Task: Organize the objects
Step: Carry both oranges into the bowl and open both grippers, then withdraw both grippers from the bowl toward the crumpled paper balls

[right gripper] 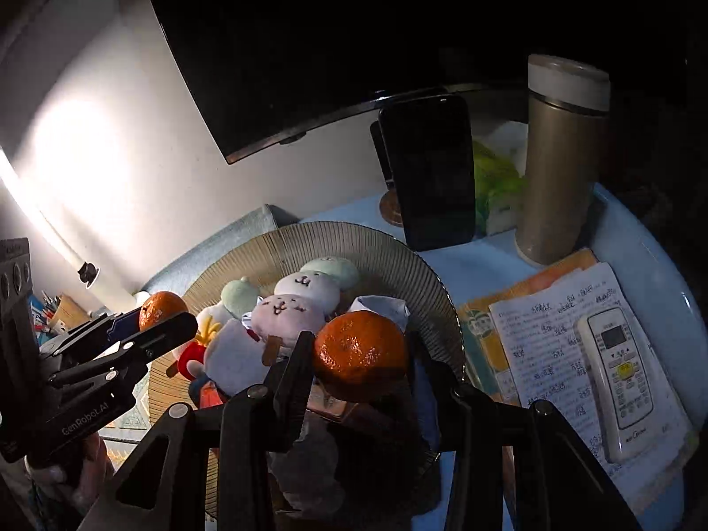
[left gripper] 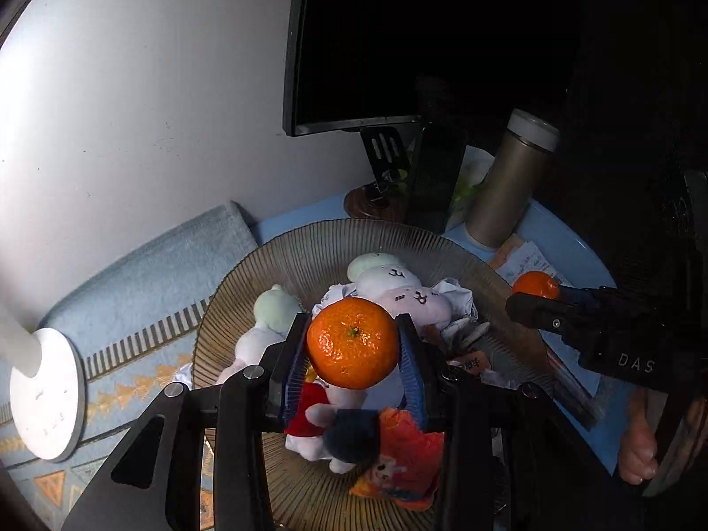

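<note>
Left gripper (left gripper: 354,345): jaws closed on a mandarin (left gripper: 352,343), stem end facing the camera, held above the ribbed glass bowl (left gripper: 274,261)
Right gripper (right gripper: 360,354): jaws closed on a second mandarin (right gripper: 360,356), over the bowl's near rim
Bowl contents: plush toys (right gripper: 287,309), crumpled paper (left gripper: 455,301), orange packet (left gripper: 402,464)
Surface, right of bowl: thermos (right gripper: 559,168), phone (right gripper: 431,172) propped upright, remote control (right gripper: 624,371) lying on printed papers (right gripper: 548,345)
</note>
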`<move>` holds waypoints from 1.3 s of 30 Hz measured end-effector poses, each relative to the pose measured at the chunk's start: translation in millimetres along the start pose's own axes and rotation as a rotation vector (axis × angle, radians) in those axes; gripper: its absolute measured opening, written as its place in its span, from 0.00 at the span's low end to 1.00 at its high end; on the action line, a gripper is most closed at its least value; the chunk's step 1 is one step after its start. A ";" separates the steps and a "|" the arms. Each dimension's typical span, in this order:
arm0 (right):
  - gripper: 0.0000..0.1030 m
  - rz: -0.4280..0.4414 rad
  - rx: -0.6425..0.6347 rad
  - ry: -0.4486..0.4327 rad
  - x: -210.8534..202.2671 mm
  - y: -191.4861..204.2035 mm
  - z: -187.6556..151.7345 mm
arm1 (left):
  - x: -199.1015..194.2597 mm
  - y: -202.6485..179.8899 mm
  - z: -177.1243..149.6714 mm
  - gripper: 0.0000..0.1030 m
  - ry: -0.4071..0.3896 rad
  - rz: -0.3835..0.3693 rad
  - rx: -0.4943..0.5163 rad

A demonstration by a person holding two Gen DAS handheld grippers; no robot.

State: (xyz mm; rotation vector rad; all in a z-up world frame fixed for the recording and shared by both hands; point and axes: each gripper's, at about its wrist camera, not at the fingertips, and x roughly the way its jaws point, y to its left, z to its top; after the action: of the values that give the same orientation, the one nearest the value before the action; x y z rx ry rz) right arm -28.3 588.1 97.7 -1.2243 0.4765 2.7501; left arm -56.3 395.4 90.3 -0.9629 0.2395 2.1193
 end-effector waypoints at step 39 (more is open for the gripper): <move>0.63 0.130 -0.330 -0.059 -3.6 205.0 -163.1 | -115.0 160.5 -169.0 0.83 -0.105 0.229 -0.360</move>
State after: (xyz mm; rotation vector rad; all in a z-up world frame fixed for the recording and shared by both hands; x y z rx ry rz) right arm 46.7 342.2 47.7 -1.2067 0.1005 3.0579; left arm -30.9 143.5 31.8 -1.0638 -0.0937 2.4702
